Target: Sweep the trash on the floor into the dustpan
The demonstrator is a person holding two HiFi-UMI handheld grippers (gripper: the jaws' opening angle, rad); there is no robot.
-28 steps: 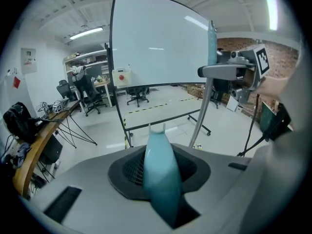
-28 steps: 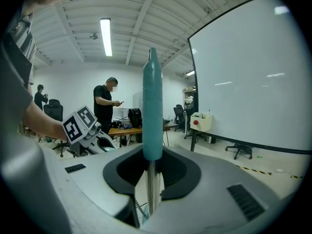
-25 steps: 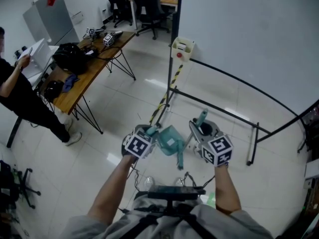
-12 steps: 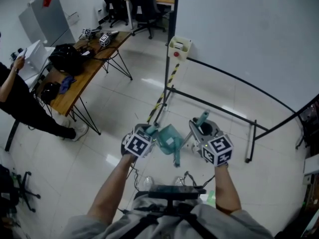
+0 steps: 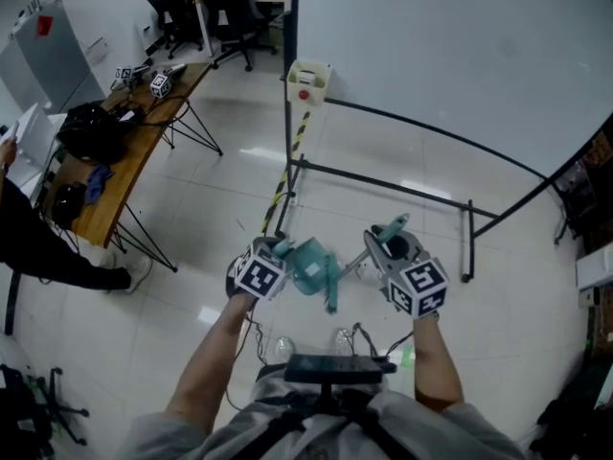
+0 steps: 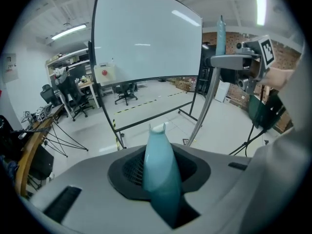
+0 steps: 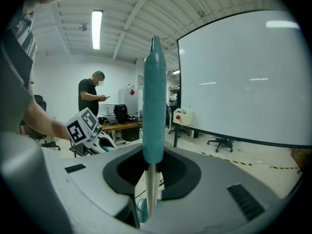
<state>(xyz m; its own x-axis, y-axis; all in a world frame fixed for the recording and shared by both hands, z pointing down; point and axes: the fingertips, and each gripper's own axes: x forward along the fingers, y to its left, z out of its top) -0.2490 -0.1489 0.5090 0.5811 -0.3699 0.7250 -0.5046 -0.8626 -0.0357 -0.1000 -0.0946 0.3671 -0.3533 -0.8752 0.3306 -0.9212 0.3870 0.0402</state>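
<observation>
My left gripper [image 5: 278, 262] is shut on the handle of a teal dustpan [image 5: 312, 266], which hangs low between my hands above the white tiled floor. In the left gripper view the teal dustpan handle [image 6: 158, 172] stands up between the jaws of the left gripper [image 6: 161, 189]. My right gripper [image 5: 388, 250] is shut on a broom [image 5: 392, 228] with a teal grip and a metal shaft. The right gripper [image 7: 148, 184] clamps the metal shaft [image 7: 150, 191] just under the teal grip [image 7: 154, 106]. I can make out no trash on the floor.
A whiteboard on a black wheeled frame [image 5: 383, 175] stands ahead, with a beige box with a red button [image 5: 307, 80] on its post. A wooden table [image 5: 110, 185] with bags and a person in black [image 5: 43, 252] are at the left. Office chairs [image 5: 172, 8] stand far back.
In the head view the table, the post and the whiteboard frame have slid left. Both grippers keep their holds and have shifted only slightly.
</observation>
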